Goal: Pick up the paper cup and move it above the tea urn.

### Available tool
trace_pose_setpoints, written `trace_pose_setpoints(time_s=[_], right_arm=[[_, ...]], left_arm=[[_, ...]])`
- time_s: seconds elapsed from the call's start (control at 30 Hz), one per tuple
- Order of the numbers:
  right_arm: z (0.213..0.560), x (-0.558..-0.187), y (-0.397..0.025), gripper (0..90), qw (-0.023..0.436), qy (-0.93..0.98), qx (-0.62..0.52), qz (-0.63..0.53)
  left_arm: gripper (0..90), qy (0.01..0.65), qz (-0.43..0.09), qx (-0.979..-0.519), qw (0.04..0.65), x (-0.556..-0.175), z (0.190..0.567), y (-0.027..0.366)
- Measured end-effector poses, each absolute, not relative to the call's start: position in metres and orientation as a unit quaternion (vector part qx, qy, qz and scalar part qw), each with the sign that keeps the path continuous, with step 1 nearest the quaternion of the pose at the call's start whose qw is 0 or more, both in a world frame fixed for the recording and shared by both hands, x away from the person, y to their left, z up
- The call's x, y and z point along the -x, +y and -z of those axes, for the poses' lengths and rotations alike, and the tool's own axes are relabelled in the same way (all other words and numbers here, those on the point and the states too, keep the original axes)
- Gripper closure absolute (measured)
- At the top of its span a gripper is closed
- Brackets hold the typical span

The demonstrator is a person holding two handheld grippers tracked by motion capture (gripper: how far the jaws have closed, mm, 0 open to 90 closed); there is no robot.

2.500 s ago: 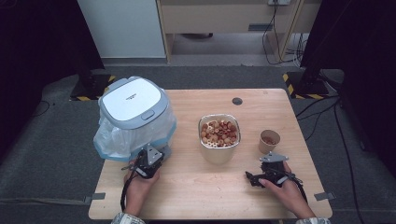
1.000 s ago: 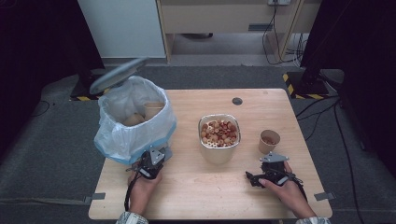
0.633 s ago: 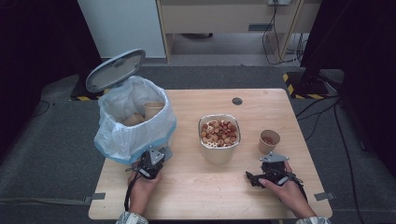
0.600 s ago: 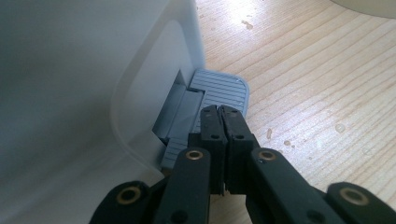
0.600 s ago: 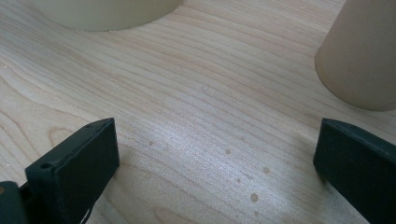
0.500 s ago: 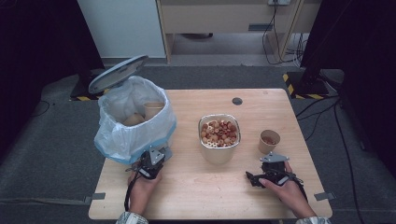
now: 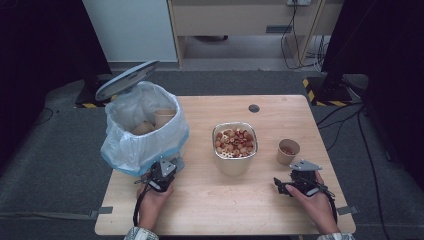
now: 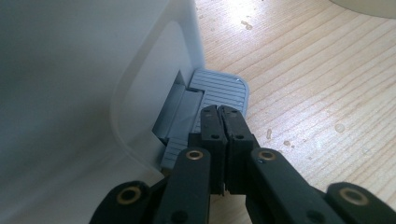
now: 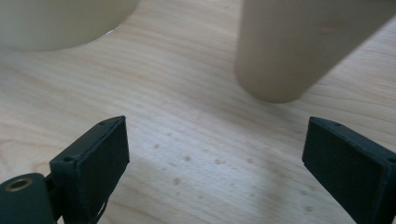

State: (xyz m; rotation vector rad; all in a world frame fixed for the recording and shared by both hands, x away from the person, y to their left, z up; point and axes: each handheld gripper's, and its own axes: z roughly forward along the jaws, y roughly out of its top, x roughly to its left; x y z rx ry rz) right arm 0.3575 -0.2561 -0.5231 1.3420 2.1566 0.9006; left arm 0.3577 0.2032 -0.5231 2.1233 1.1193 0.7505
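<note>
The left gripper's [image 8: 219, 112] fingers are pressed together, their tips set on the ribbed grey pedal [image 8: 219, 91] at the foot of the white bin [image 7: 142, 125], left of centre in the high view. The lid [image 7: 127, 80] is seen raised. The right gripper's [image 9: 212, 154] fingers are spread wide above the wooden surface [image 9: 187, 112], nothing held, before one paper cup [image 9: 299, 46].

Lab: hazard-taped stands [image 7: 327, 90], trailing cables [image 7: 290, 22].

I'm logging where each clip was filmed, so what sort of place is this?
Probably a lab or office workroom: one wooden table on grey carpet, cables trailing along the floor behind it, and a pedal bin on the tabletop.
</note>
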Motion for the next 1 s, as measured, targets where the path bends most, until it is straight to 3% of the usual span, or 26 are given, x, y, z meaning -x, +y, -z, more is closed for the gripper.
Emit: trace_pose_setpoints(time_s=[0.33, 1.0], right_arm=[[0.519, -0.361, -0.267, 8.9, 0.246, 0.751, -0.517, -0.329], [0.51, -0.415, -0.264, 6.5, 0.247, 0.724, -0.532, -0.363]], left_arm=[[87.7, 0.424, -0.284, -0.803, 0.308, -0.358, 0.523, 0.203], [88.9, 0.423, -0.283, -0.803, 0.31, -0.357, 0.523, 0.203]])
